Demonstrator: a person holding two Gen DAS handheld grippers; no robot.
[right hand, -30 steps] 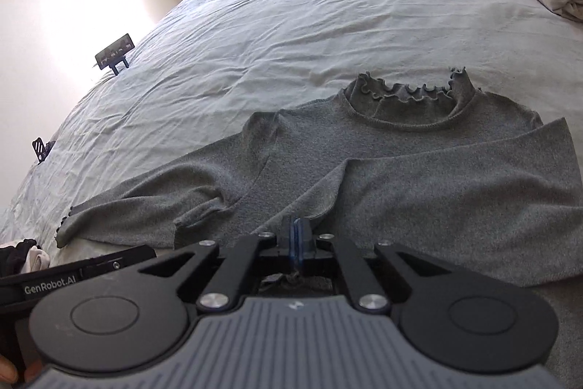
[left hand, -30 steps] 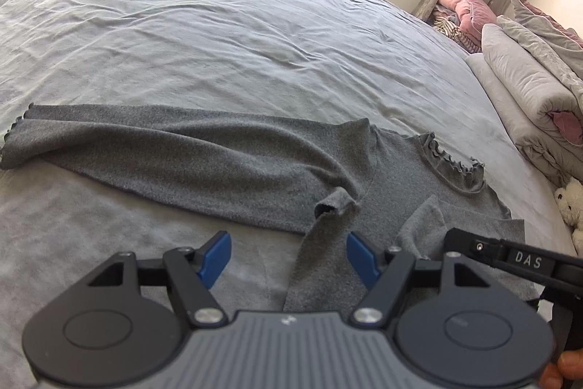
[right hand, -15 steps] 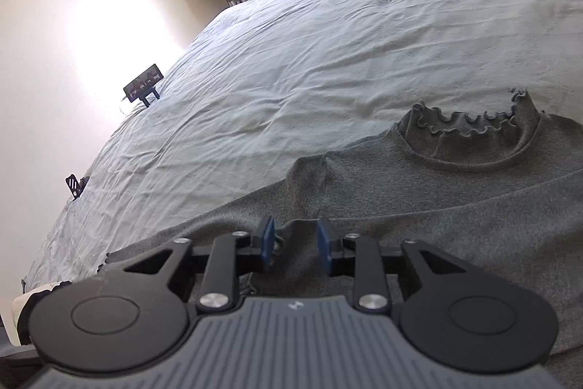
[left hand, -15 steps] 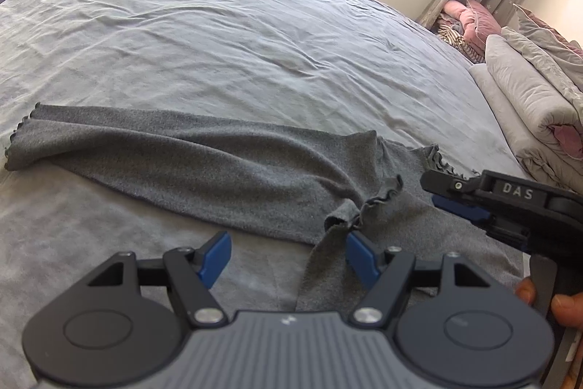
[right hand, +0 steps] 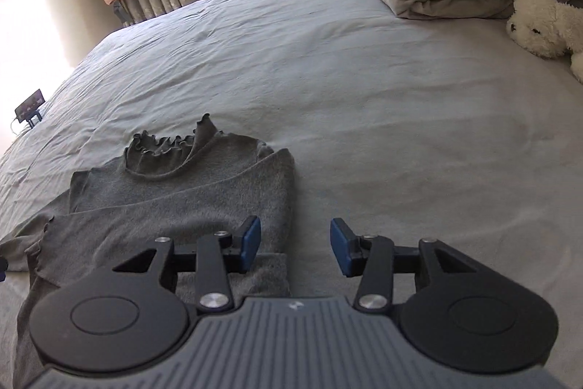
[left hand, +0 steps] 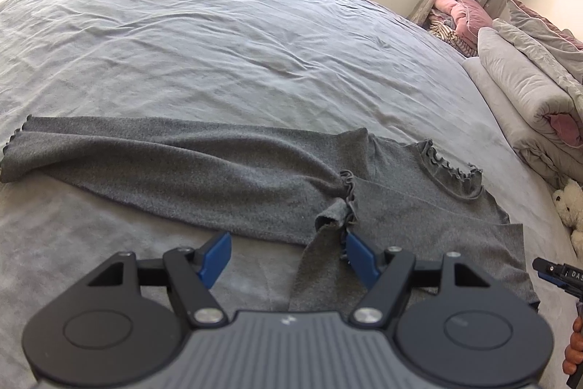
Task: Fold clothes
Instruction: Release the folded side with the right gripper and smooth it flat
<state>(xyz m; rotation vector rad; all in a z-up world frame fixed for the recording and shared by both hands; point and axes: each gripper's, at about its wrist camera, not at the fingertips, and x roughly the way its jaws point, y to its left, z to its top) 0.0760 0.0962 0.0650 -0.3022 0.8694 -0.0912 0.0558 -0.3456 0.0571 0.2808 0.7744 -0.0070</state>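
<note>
The dark grey knit sweater with a ruffled collar (left hand: 419, 192) lies flat on the pale grey bedsheet (left hand: 218, 42), one sleeve already folded across its chest and the other sleeve (left hand: 145, 159) still stretched out, so most folding remains. A second ago the right gripper (right hand: 295, 245) was clenched on the sleeve over the chest; now its jaws stand apart and empty beside the sweater's edge, while the left gripper (left hand: 288, 256) stays spread, holding nothing.

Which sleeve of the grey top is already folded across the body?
The right-hand sleeve: it lies across the grey top, its ruffled cuff mid-chest. The other sleeve stretches out flat leftward on the bed.
</note>
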